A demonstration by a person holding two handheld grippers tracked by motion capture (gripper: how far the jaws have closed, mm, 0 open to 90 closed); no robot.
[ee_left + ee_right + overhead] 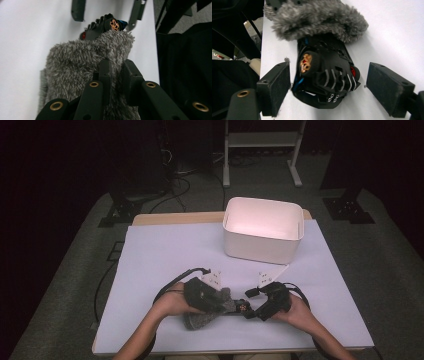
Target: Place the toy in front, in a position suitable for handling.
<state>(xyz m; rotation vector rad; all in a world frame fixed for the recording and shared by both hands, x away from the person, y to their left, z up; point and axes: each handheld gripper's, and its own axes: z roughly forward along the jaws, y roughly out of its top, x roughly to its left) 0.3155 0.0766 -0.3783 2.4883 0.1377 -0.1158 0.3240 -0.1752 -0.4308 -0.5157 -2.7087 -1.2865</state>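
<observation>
Left tongs [113, 72] clamped on grey fuzzy cover [82, 65]; right tongs [328, 87] apart around black microphone body [324, 72], which may slide out unheld.

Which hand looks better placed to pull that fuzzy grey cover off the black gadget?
Probably left: the left gripper is shut on the grey cover. The right gripper stands open around the black gadget, gripping nothing.

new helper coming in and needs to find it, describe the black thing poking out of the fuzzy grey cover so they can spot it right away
Start at the white bin on the pale table, then come toward the near edge where the two hands meet. There a fuzzy grey cover lies, and out of its end sticks the black device. Its copper-coloured connector and white stripes mark it out.
</observation>
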